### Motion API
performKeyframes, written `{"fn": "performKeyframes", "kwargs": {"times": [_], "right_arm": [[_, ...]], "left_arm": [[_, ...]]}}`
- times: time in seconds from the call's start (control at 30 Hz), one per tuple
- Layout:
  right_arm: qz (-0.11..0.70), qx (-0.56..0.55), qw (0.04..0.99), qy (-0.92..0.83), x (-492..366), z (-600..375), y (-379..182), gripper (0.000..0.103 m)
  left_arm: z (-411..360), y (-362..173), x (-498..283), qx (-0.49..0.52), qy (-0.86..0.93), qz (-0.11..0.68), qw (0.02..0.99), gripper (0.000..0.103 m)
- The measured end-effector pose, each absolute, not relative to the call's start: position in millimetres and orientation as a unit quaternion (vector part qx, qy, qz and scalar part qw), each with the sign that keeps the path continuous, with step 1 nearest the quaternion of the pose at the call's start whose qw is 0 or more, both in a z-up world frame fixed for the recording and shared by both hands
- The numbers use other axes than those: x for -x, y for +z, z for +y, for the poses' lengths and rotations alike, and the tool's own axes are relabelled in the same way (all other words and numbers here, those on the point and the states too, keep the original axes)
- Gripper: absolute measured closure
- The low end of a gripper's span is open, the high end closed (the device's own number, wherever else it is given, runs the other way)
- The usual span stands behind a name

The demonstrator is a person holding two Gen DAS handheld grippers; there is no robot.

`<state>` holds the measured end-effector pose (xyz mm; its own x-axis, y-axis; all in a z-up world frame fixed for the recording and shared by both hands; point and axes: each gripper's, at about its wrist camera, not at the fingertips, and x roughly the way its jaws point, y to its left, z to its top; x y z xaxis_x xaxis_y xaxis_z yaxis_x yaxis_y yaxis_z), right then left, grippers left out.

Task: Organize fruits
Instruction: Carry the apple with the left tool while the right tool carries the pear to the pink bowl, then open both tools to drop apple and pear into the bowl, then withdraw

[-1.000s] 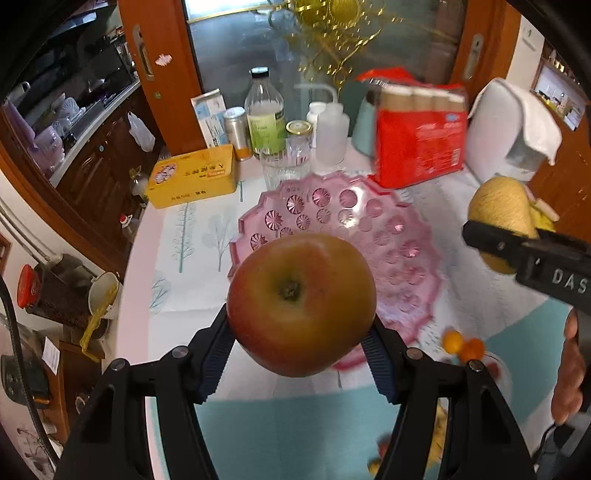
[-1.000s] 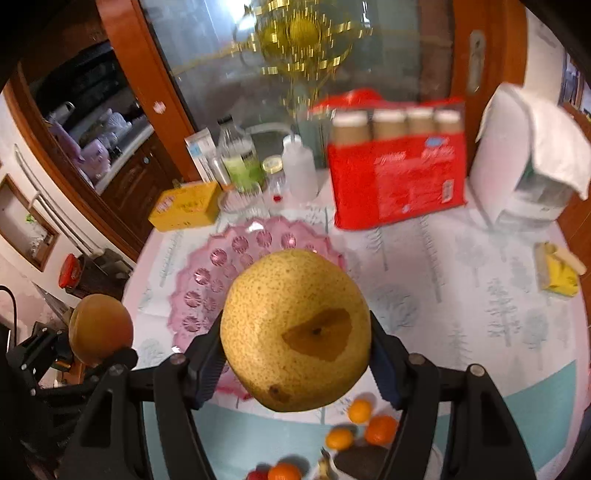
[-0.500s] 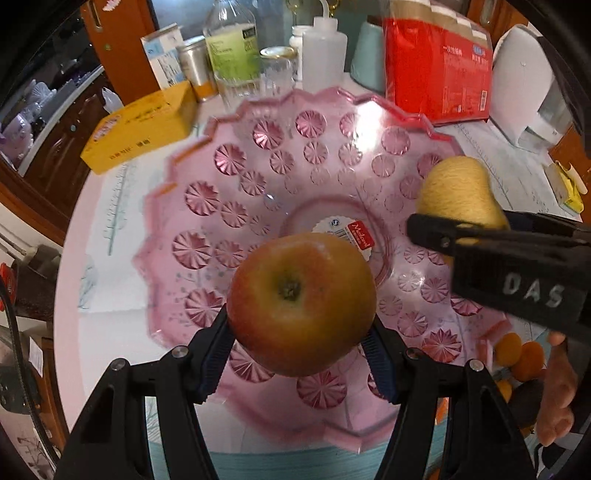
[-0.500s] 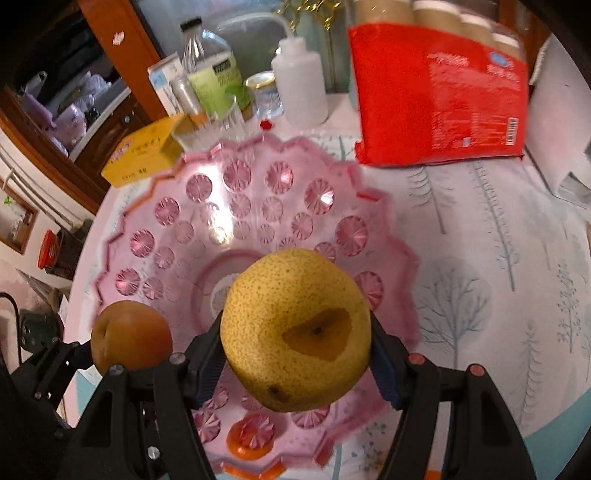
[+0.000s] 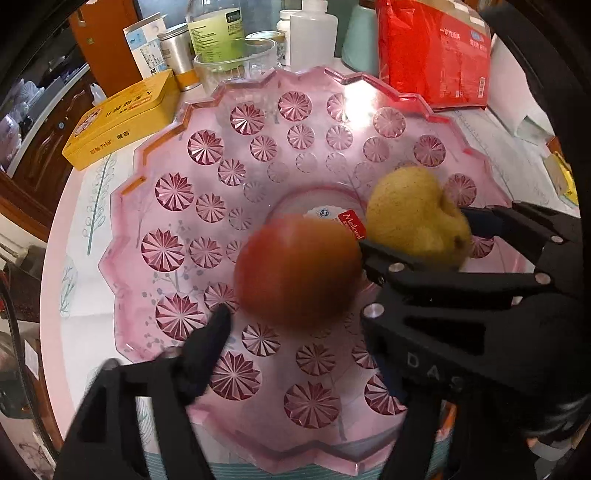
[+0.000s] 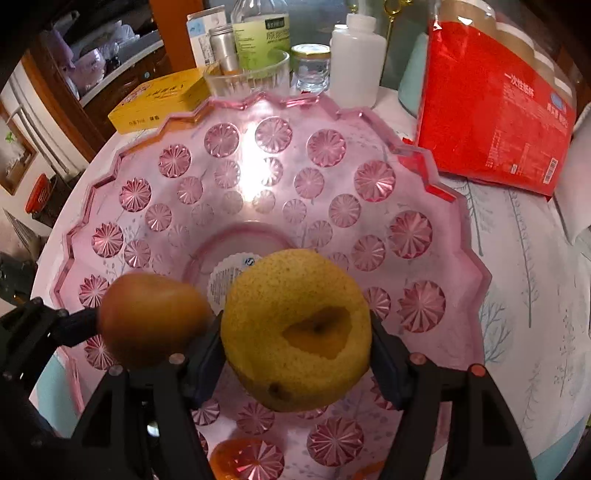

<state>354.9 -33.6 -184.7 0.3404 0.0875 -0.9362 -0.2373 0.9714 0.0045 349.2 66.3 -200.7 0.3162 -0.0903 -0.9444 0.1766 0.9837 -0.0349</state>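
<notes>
A red apple point(image 5: 299, 269) is blurred over the middle of the pink glass bowl point(image 5: 177, 206), clear of my left finger point(image 5: 210, 339). My left gripper point(image 5: 291, 328) is open; its right finger is hidden behind the right gripper. In the right wrist view the apple point(image 6: 151, 317) is to the left, over the bowl point(image 6: 443, 206). My right gripper point(image 6: 295, 354) is shut on a yellow pear point(image 6: 299, 339), low over the bowl's centre. The pear point(image 5: 413, 218) and the right gripper point(image 5: 417, 240) also show in the left wrist view.
A yellow tin point(image 5: 122, 122), a glass cup point(image 5: 236, 62), bottles point(image 5: 314, 33) and a red pack of paper cups point(image 5: 432, 55) stand behind the bowl. Small orange fruits point(image 6: 243, 458) show through the bowl's near rim.
My left gripper has opened and the apple has left its fingers, moving into the bowl. Both grippers have dropped lower over the bowl. The right gripper still holds the pear.
</notes>
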Motion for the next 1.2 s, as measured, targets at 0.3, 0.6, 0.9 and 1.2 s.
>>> {"fn": "performKeyframes", "kwargs": {"times": [0.3,0.6,0.9,1.2], "right_arm": [[0.577,0.036,0.809,0.103,-348.3,-40.2,-176.9,0.027],[0.586,0.041,0.802,0.108,-325.8,-36.5,-170.6,0.027],[0.559,0.000,0.822,0.111,-299.0,-48.0,-122.1,0.027],[0.522,0.013,0.846,0.106,-254.5,-50.2,-71.8,0.027]], "left_arm": [[60.9,-193.3,-342.3,-0.056,-0.083,0.577,0.811,0.013],[56.3,-175.8,-315.5,-0.050,-0.079,0.577,0.811,0.013],[67.0,-130.2,-283.2,-0.027,-0.075,0.544,0.835,0.013],[67.6,-95.7,-239.0,-0.024,-0.071,0.522,0.849,0.013]]}}
